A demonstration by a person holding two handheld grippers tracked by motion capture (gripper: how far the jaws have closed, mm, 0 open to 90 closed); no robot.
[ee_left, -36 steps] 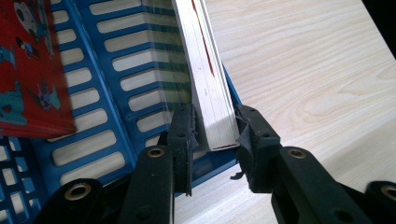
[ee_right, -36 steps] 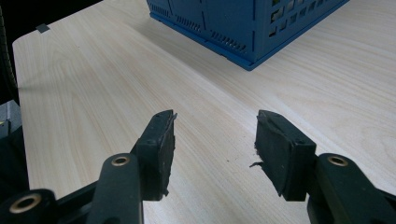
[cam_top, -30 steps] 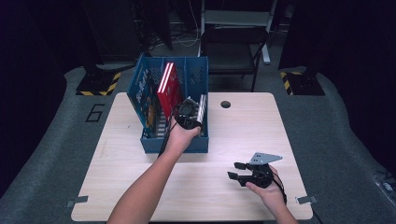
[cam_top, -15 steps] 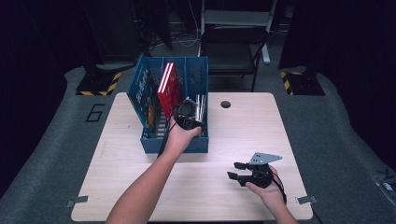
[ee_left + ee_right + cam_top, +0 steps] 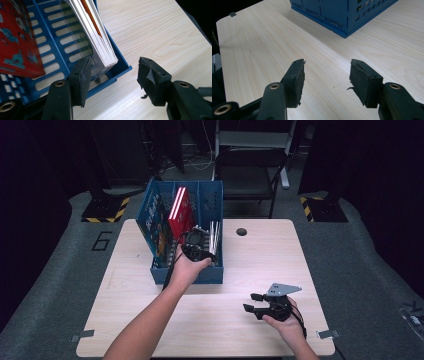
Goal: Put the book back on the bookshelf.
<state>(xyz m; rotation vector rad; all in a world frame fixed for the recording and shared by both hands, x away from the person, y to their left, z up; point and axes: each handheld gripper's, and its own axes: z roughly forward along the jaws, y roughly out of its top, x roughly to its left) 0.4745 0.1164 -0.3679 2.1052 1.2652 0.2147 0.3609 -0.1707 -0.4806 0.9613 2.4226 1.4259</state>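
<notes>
From the high view, the blue file rack (image 5: 187, 270) stands on the wooden table (image 5: 120, 305) toward ten o'clock of the table's middle, its open side up and its dividers running away from the person. The left gripper (image 5: 199, 245) hangs over the rack's right compartment, at the thin white-edged book (image 5: 215, 234) that leans there. A red book (image 5: 179, 212) stands in the middle slot at twelve o'clock of that gripper, and a cover with coloured print (image 5: 156, 227) rests against the rack's left wall.

The left gripper view adds what the overhead camera cannot resolve: the left gripper (image 5: 113, 75) has just been opening its jaws, and they stand wide, one pad inside the rack close to the white-edged book (image 5: 100, 40), the other out over bare table (image 5: 155, 32) at three o'clock; no pad presses the pages. The book's orange spine stripe and fanned page edges are plain here. The red book (image 5: 17, 45) carries teal figures, but no writing can be read.

The right gripper (image 5: 260, 304) rests low at five o'clock of the table. In the right gripper view, the right gripper (image 5: 327, 75) stands half apart over bare wood, nothing between its pads, with the rack's corner (image 5: 344, 15) at twelve o'clock.

A large "6" (image 5: 102, 241) is marked on the grey floor at nine o'clock of the rack.
</notes>
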